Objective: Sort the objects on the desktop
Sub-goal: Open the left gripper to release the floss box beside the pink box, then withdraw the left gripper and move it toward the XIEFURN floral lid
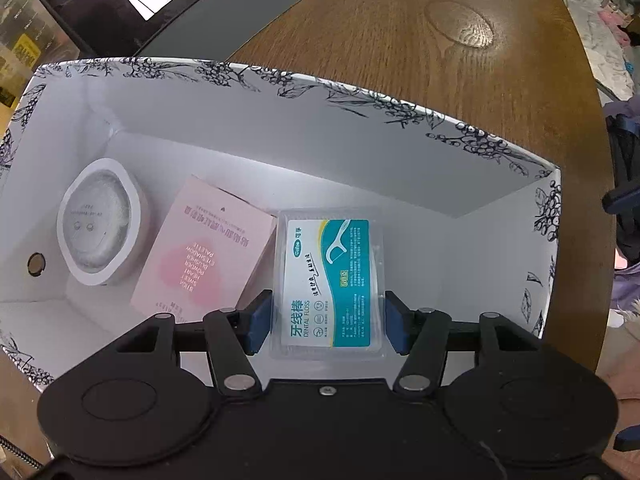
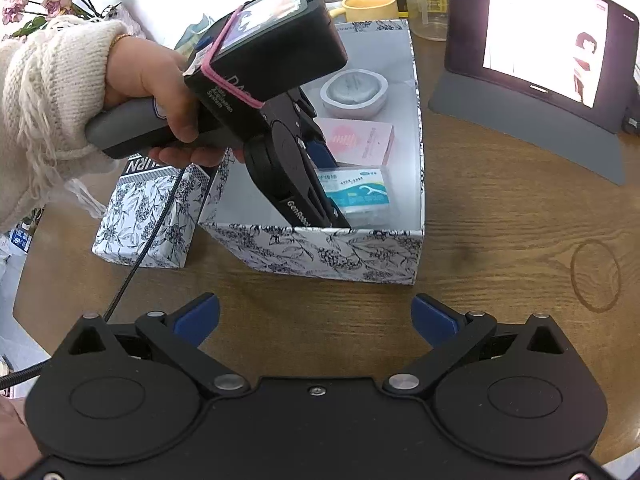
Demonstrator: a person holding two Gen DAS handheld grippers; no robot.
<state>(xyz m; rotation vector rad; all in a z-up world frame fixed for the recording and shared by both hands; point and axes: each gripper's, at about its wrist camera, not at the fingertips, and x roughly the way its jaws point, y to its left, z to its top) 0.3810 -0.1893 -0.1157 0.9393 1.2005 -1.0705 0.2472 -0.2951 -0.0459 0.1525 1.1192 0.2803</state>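
Left wrist view: my left gripper point(image 1: 327, 322) clamps the clear plastic dental floss box point(image 1: 330, 284) inside the white floral-print cardboard box point(image 1: 280, 80).
Box contents: I see a pink flat carton point(image 1: 200, 256) and a round white case point(image 1: 98, 220) beside the floss.
Right gripper point(image 2: 316, 320): jaws spread wide, empty, above the brown wooden table point(image 2: 500, 216).
Surroundings: the box's floral lid point(image 2: 148, 220) and a dark tablet point(image 2: 540, 40) sit nearby.

Left gripper point(image 1: 327, 322) sits inside the white floral-print cardboard box point(image 1: 400, 108), blue pads flanking the clear plastic dental floss case point(image 1: 330, 280). Pink cardboard palette box point(image 1: 204, 256) just beside the left pad; round white compact point(image 1: 98, 222) beyond. Box floor right of the case is bare. Right gripper point(image 2: 316, 320), jaws wide, hangs over the bare brown wooden table point(image 2: 500, 240); clearance to the near box wall looks ample.
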